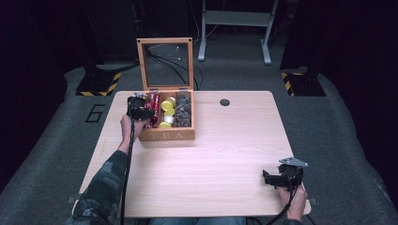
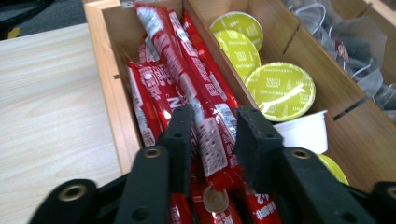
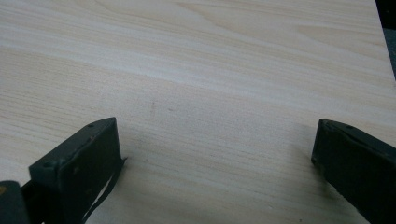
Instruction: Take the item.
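1. Red foil stick sachets point(image 2: 187, 88) lay packed in the leftmost compartment of the open wooden tea box point(image 1: 166, 136), directly under your left gripper point(image 1: 137, 108).
2. One long red sachet point(image 2: 208, 135) ran lengthwise between your left gripper's point(image 2: 212, 135) two black jaws, which stood narrowed to either side of it; whether the pads were already pressing on it could not be told.
3. Yellow-lidded round capsules point(image 2: 280, 91) sat in the next compartment, to the right of your left jaws in the left gripper view, with a white capsule cup point(image 2: 303, 133) just beside the right jaw.
4. Grey mesh tea bags point(image 2: 355, 51) filled the compartment beyond those, well clear of the jaws.
5. Your right gripper point(image 1: 281, 178) rested low over the pale wooden table point(image 1: 225, 154), near its front right corner and well apart from the box.
6. Its jaws point(image 3: 215, 158) stood spread wide with bare tabletop between them.
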Demonstrator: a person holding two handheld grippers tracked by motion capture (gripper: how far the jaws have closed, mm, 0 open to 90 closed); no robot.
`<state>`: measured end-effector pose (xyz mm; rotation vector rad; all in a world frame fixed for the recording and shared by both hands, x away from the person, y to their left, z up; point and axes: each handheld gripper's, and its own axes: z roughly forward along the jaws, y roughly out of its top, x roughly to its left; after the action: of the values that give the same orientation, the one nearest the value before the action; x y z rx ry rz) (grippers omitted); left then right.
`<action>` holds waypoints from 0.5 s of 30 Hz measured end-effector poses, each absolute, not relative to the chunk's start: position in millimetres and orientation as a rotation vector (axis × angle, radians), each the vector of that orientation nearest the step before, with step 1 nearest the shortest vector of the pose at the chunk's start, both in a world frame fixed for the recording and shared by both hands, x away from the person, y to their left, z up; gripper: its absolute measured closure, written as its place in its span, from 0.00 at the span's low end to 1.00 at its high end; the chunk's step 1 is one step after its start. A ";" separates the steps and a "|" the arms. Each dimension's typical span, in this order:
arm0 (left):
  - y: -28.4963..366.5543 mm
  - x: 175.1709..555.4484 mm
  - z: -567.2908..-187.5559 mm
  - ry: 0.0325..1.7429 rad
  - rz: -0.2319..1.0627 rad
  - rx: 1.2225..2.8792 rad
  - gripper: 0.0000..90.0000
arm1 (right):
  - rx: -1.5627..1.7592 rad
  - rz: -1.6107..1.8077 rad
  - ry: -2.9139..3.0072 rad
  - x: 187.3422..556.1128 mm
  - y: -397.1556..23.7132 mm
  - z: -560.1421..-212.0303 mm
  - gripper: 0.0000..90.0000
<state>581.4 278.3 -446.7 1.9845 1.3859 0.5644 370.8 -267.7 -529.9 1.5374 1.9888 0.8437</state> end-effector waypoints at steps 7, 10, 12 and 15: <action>278.3 580.5 -450.6 1.443 0.563 1.919 0.85 | 1.538 0.843 1.988 370.7 -267.5 -529.9 0.01; 278.5 578.8 -450.4 1.473 0.559 1.895 0.88 | 1.535 0.840 1.988 370.3 -267.1 -529.8 0.01; 277.6 577.0 -450.2 1.475 0.580 1.887 0.89 | 1.539 0.841 1.985 370.4 -267.0 -529.7 0.01; 277.8 573.5 -451.9 1.469 0.604 1.869 0.90 | 1.538 0.841 1.987 370.4 -267.2 -529.8 0.01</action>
<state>573.5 277.8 -451.9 1.8687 1.4686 0.6042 370.4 -267.2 -529.8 1.5379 1.9867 0.8411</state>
